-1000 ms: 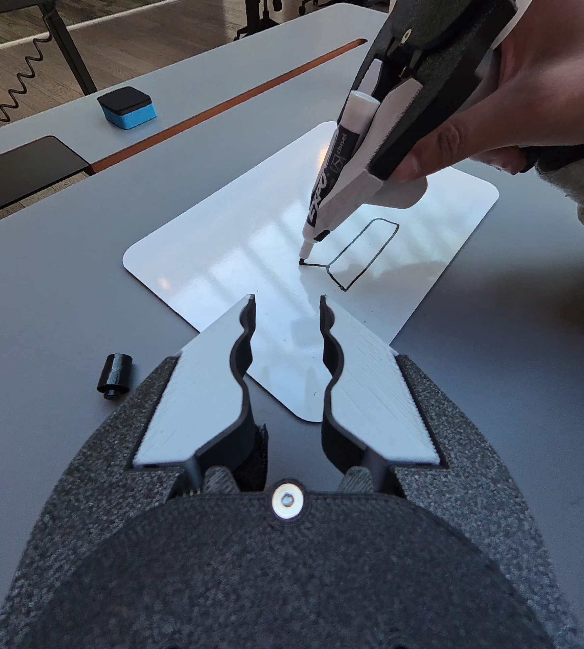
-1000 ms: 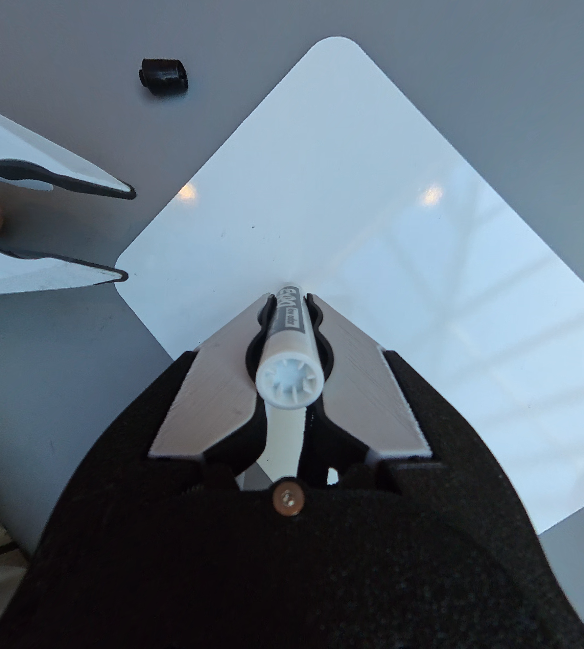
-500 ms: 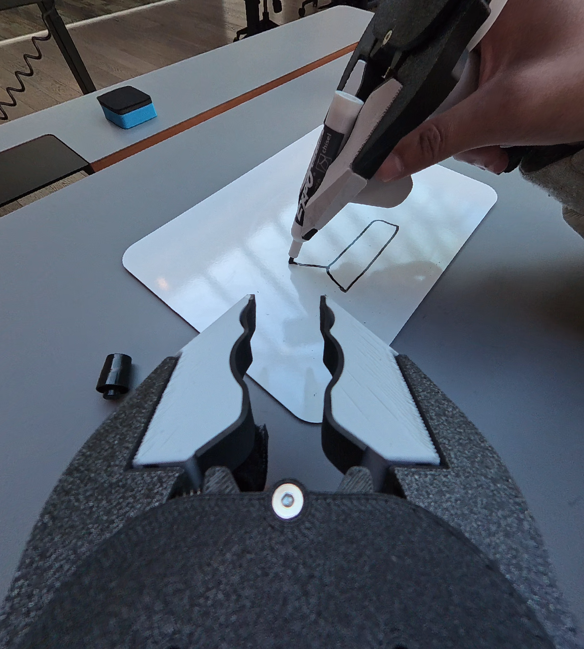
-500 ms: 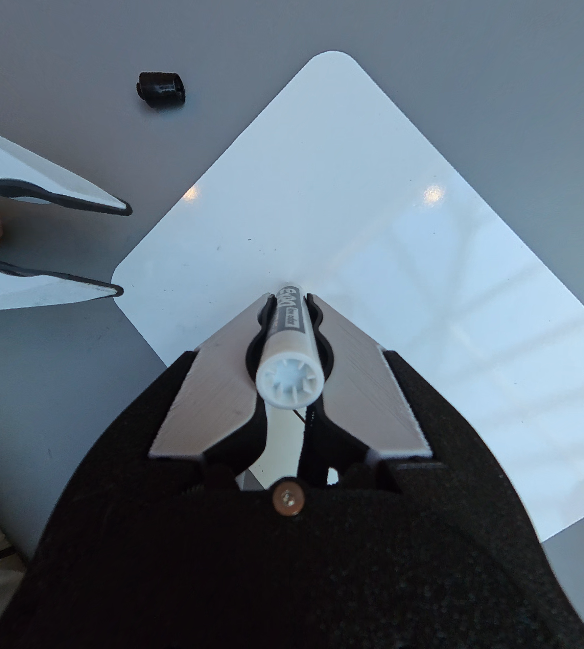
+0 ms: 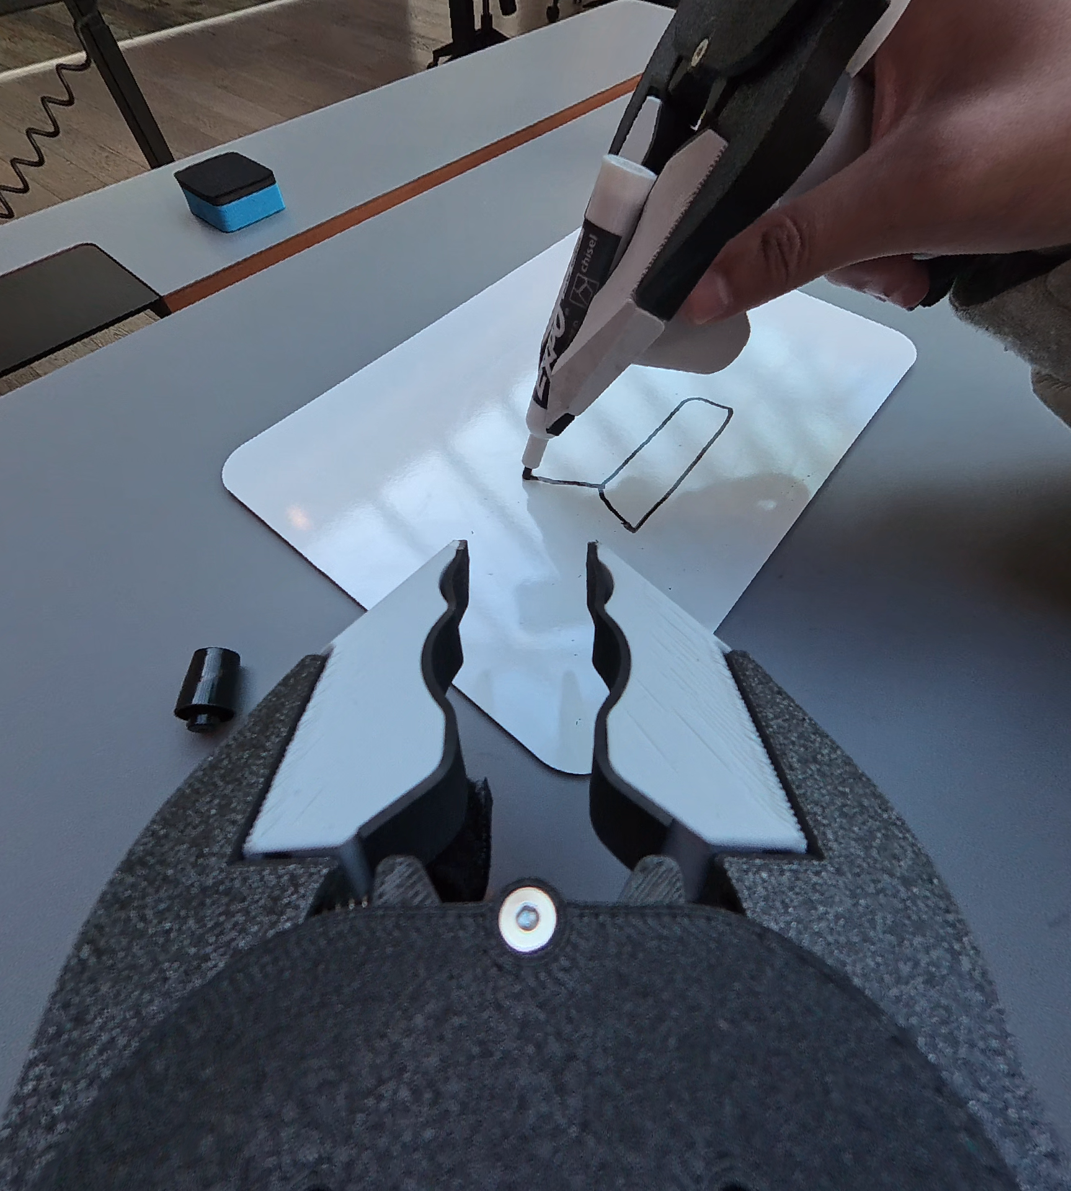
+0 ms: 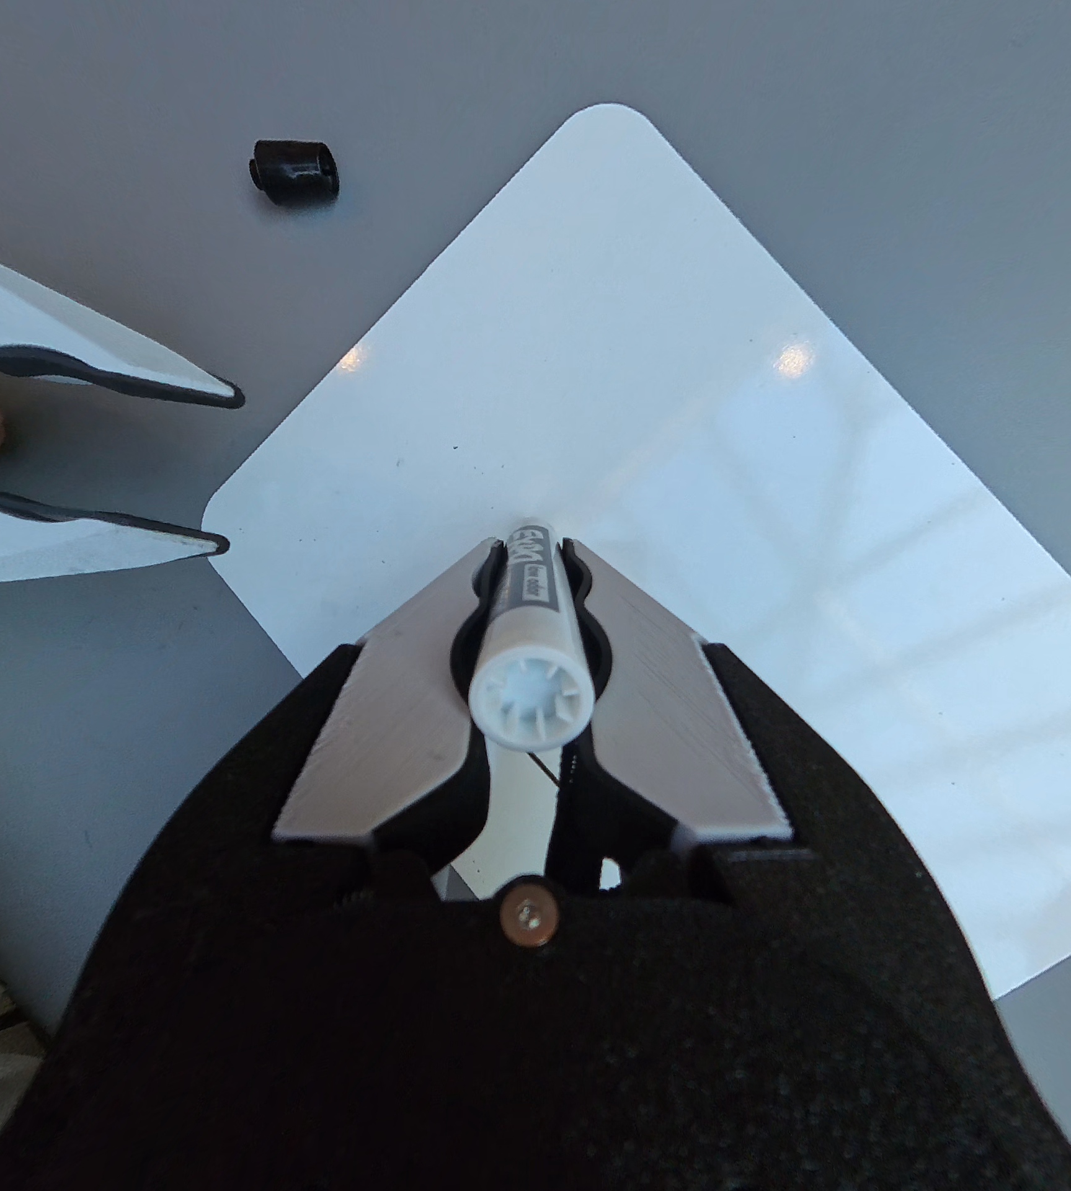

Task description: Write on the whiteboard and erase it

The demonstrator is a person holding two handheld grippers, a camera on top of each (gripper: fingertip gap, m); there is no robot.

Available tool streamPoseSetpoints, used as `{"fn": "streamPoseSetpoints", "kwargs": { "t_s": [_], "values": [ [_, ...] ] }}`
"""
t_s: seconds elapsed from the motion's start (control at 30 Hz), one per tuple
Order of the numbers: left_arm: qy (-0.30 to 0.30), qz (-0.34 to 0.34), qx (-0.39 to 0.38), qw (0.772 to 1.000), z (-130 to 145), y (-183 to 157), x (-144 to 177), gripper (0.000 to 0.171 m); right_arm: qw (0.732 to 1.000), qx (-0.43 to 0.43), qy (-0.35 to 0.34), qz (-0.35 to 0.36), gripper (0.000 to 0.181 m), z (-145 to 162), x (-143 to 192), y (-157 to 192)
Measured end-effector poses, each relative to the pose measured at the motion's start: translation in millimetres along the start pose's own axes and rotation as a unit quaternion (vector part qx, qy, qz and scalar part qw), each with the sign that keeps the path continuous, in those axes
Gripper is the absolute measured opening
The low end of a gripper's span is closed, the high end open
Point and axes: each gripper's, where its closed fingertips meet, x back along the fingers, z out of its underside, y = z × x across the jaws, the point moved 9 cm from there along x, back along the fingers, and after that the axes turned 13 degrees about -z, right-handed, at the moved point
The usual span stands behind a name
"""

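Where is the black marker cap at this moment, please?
The black marker cap lies on its side on the grey table, just left of the open left gripper in the left wrist view, clear of the whiteboard.

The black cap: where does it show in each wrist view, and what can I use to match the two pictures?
Left wrist view: the cap lies on the grey table, lower left, beside the left finger.
Right wrist view: the cap lies upper left, off the board.
Shared landmark: the whiteboard, with the marker on it.
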Motion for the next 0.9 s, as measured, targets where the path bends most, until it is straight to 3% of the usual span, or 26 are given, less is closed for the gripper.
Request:
{"fn": "streamPoseSetpoints", "kwargs": {
  "t_s": [0.9],
  "values": [
    [-0.002,-0.006,-0.004,1.000,-2.3,4.6,-1.4,0.037,1.000,0.009,0.018,-0.015,0.018,-1.6,-6.8,15.6]
  ]
}}
